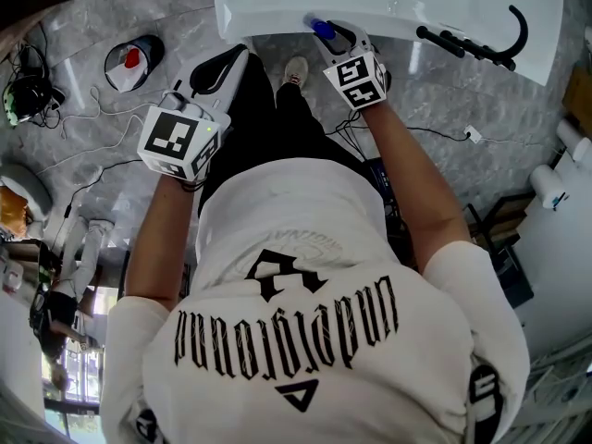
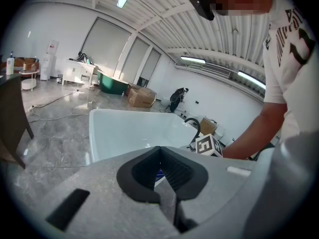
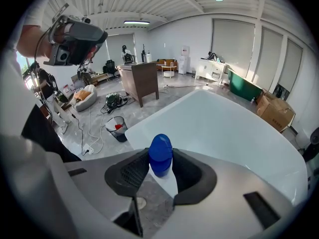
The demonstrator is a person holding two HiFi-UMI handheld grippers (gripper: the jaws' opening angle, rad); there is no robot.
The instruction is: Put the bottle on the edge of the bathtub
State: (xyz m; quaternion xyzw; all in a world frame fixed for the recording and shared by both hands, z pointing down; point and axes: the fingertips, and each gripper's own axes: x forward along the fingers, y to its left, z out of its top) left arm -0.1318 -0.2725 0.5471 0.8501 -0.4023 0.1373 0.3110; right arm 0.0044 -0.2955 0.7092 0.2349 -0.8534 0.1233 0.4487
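Right arm: stretched forward and down, the right gripper point(image 1: 331, 31) at the near rim of the white bathtub point(image 1: 277, 7).
Right fingers: clamped on the bottle point(image 3: 160, 155), one pad against each side of its blue cap.
Bottle: held at the tub's edge; whether it rests on the rim cannot be told.
Left arm: bent and held further back, the left gripper point(image 1: 236, 58) over the grey floor beside the person's leg.
Left fingers: tips pressed together, nothing between them.
Writing: black gothic lettering and a triangle on the white T-shirt point(image 1: 305, 248), not clearly legible; black-and-white square markers on both cubes.
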